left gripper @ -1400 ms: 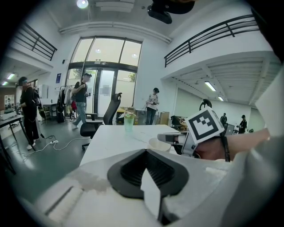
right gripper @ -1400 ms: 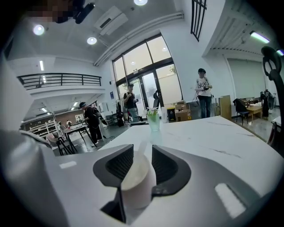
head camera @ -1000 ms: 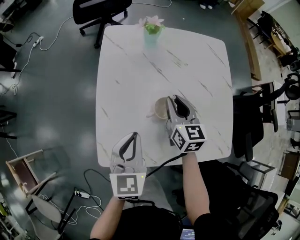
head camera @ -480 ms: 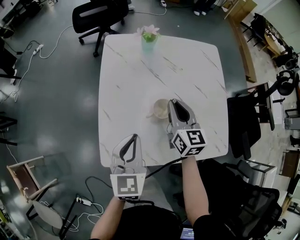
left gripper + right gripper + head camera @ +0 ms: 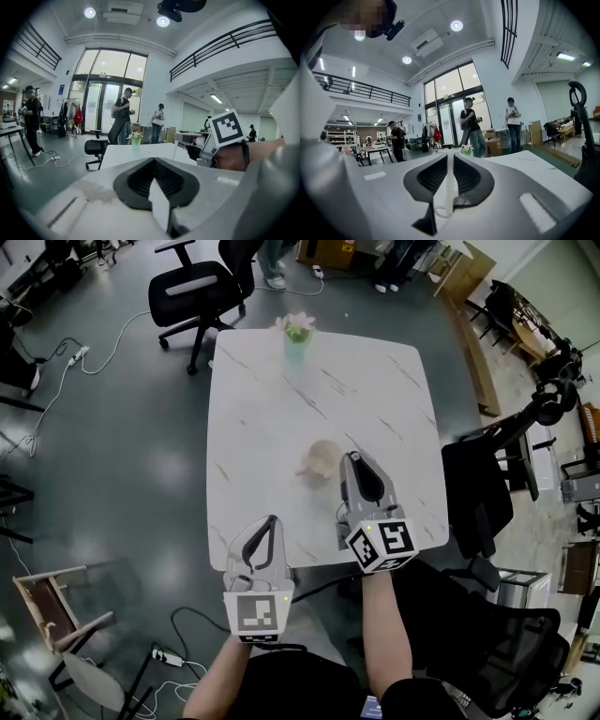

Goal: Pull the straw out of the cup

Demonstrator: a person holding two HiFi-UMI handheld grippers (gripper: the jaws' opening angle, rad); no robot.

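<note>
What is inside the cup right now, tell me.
Head view shows the cup with a pale, seemingly empty mouth; its bottom is too small to make out. The straw sits clamped in the right gripper.

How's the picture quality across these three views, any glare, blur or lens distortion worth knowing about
Head view: evenly lit, the white table bright but not blown out, its edges bowed. Left gripper view: strong fisheye, dark corners, ceiling lamps flaring. Right gripper view: same fisheye, the near straw soft against a sharper background.
</note>
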